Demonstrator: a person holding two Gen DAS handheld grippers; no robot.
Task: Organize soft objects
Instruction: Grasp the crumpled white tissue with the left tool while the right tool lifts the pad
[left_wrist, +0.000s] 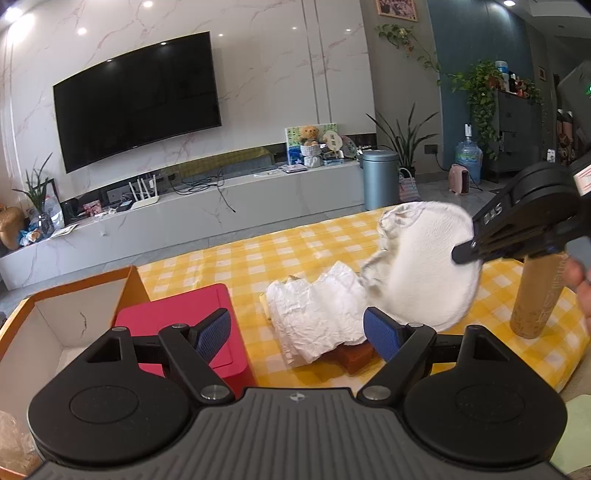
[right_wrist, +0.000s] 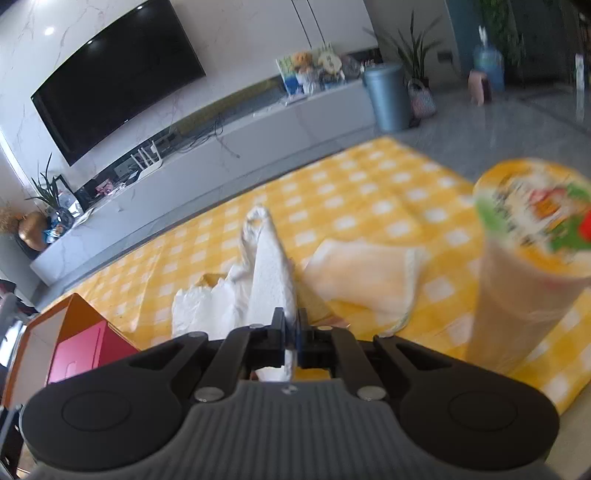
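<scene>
A white cloth was pinched by the right hand-held gripper, beside a tall canister. The left hand-held gripper was spread above crumpled paper, a red box at its left

Box left of crumpled cloth; canister right, on tablecloth.

A round white cloth pad, fuzzy-surfaced with a gathered grey edge, is hanging clear of the yellow checked tablecloth, tilted nearly on edge and pinched at its rim. Below and to its left, a crumpled white cloth is lying in loose folds on the tablecloth, partly draping over a brown block. In the right wrist view, a pale yellow cloth with a stitched border is lying folded and flat just beside them.
</scene>
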